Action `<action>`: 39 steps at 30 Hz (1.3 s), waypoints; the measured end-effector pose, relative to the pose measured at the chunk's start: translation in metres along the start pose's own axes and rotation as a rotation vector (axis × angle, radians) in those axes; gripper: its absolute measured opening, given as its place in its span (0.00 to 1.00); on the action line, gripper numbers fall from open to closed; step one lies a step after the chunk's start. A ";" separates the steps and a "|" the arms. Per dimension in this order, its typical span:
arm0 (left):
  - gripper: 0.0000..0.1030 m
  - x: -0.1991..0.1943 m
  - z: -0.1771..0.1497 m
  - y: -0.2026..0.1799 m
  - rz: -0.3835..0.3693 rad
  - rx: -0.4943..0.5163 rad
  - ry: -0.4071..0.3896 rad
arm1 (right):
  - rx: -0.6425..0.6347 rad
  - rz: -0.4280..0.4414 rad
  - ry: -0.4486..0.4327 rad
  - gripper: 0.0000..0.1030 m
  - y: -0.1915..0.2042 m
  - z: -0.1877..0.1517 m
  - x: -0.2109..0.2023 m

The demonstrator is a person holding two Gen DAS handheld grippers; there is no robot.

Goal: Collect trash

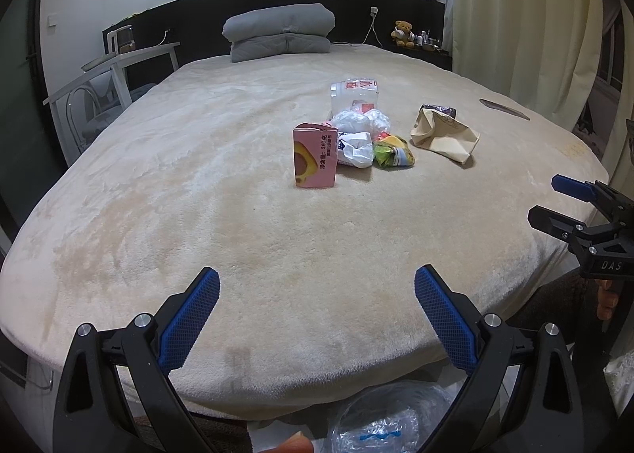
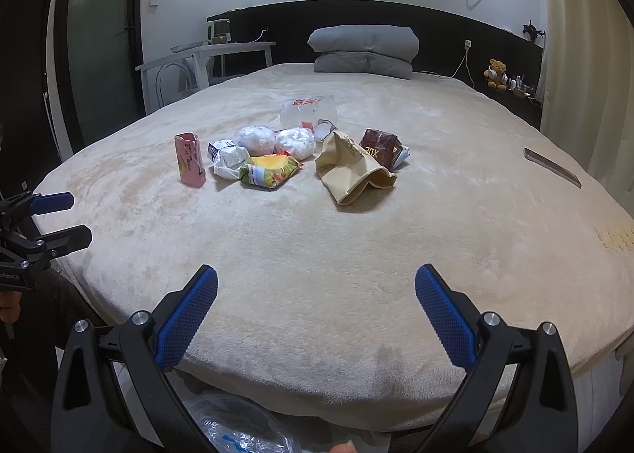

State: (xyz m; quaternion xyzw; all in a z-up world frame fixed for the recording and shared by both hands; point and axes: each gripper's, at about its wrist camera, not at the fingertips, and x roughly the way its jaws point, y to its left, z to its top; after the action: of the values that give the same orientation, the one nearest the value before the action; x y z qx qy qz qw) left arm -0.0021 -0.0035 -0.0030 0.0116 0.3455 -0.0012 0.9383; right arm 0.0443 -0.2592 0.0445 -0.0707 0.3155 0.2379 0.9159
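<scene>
behind paper bag (image 2: 352, 171), right view shows brown packet (image 2: 379, 151)

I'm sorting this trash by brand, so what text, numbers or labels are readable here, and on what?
"DAS": white letters on the black body of the right gripper.
"XUE": gold letters, seen upside down, on the dark maroon packet.
Pink upright carton: red Chinese print with a number, too blurred to read.
Clear plastic bag: large red characters, unreadable.
Blue-and-white wrapper: print too small.

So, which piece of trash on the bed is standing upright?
The pink carton, at the left end of the pile; the other pieces lie flat or crumpled.
</scene>
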 end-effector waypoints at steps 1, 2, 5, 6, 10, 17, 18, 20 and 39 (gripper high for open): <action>0.94 0.000 0.000 0.000 0.000 0.000 0.001 | -0.001 -0.001 0.001 0.96 0.000 0.000 0.000; 0.94 0.000 0.000 0.000 0.000 0.000 0.001 | 0.000 0.000 0.002 0.96 0.000 0.000 0.000; 0.94 0.000 0.000 0.000 0.000 0.000 0.000 | -0.001 0.000 0.000 0.96 0.000 0.000 0.000; 0.94 0.000 0.000 0.000 0.000 0.000 0.000 | -0.002 0.002 0.002 0.96 0.000 0.000 0.001; 0.94 0.000 0.000 0.000 0.000 0.001 0.000 | -0.007 0.005 0.009 0.96 0.002 -0.001 0.002; 0.94 0.001 0.000 0.000 0.000 0.001 0.004 | -0.010 0.017 0.017 0.96 0.004 -0.001 0.004; 0.94 0.001 0.000 0.000 0.000 0.001 0.004 | -0.011 0.017 0.018 0.96 0.004 -0.001 0.004; 0.94 0.001 0.000 0.000 0.001 0.001 0.004 | -0.013 0.018 0.019 0.96 0.004 -0.001 0.005; 0.94 0.019 0.010 0.009 -0.067 -0.062 0.039 | 0.036 0.006 0.095 0.96 -0.006 0.007 0.027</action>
State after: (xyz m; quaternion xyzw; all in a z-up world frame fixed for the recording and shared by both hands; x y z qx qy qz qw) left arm 0.0192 0.0053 -0.0074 -0.0289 0.3636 -0.0216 0.9309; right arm 0.0700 -0.2519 0.0332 -0.0644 0.3632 0.2312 0.9003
